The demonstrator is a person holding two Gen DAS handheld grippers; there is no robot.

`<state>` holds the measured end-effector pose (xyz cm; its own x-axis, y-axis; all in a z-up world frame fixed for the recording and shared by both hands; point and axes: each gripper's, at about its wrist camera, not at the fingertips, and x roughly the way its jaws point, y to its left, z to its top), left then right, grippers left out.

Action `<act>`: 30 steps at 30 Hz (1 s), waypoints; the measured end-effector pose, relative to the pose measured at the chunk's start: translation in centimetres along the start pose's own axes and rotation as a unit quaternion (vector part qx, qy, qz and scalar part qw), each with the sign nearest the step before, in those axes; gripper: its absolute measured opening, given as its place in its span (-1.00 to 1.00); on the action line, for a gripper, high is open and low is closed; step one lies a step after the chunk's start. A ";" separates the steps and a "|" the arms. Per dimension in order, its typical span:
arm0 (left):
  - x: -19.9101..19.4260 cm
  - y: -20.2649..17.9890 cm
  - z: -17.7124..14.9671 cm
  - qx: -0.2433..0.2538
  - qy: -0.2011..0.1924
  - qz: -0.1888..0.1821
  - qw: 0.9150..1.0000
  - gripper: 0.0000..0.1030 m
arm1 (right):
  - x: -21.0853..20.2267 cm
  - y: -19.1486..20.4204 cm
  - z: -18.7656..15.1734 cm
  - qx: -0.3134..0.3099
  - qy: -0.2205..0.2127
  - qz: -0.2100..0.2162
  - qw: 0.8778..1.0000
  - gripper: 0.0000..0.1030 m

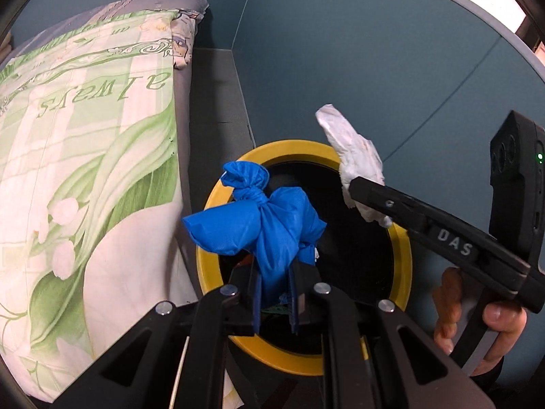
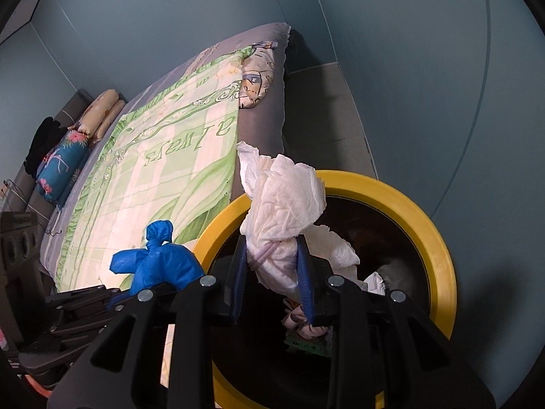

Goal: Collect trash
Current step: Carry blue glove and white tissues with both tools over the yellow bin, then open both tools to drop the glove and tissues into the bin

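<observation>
My left gripper [image 1: 276, 293] is shut on a knotted blue plastic bag [image 1: 262, 225] and holds it over the near left of a yellow-rimmed black trash bin [image 1: 207, 211]. The bag also shows in the right wrist view [image 2: 153, 262], beside the bin's left rim. My right gripper [image 2: 272, 272] is shut on a crumpled white tissue [image 2: 286, 204] and holds it above the bin's opening [image 2: 439, 238]. In the left wrist view the right gripper [image 1: 357, 191] holds the tissue [image 1: 351, 150] over the bin's far right rim. Some paper trash [image 2: 374, 281] lies inside the bin.
A bed with a green and white quilt [image 1: 85, 156] stands just left of the bin. Pillows [image 2: 64, 167] lie at its far end. A blue wall [image 1: 374, 51] runs behind and to the right of the bin. Grey floor [image 1: 214, 102] lies between bed and wall.
</observation>
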<state>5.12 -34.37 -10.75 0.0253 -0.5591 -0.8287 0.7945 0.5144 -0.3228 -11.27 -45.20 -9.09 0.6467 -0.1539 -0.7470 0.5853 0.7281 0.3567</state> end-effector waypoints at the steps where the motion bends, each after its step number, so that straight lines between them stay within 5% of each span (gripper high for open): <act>1: 0.2 0.2 0.0 -0.001 0.002 0.000 1.000 -0.79 | 0.0 -0.2 0.0 0.001 0.001 0.000 1.000 -0.50; 19: 5.0 1.1 -0.6 -0.017 0.041 -0.019 0.999 -0.75 | 0.6 -0.8 -0.1 0.019 0.016 0.020 0.999 -0.43; 25: 4.7 1.6 -0.6 -0.029 0.038 -0.028 0.998 -0.56 | 0.9 -0.9 -0.1 0.021 0.019 0.012 1.000 -0.38; 30: 3.9 2.1 -0.7 -0.034 0.027 -0.028 0.999 -0.21 | 1.0 -1.1 0.0 0.027 0.020 0.007 0.999 -0.24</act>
<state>6.42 -35.00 -14.96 -0.0531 -0.5531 -0.8314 0.7502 0.5274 -0.3988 -11.24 -46.14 -10.20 0.6353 -0.1159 -0.7635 0.6027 0.6926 0.3963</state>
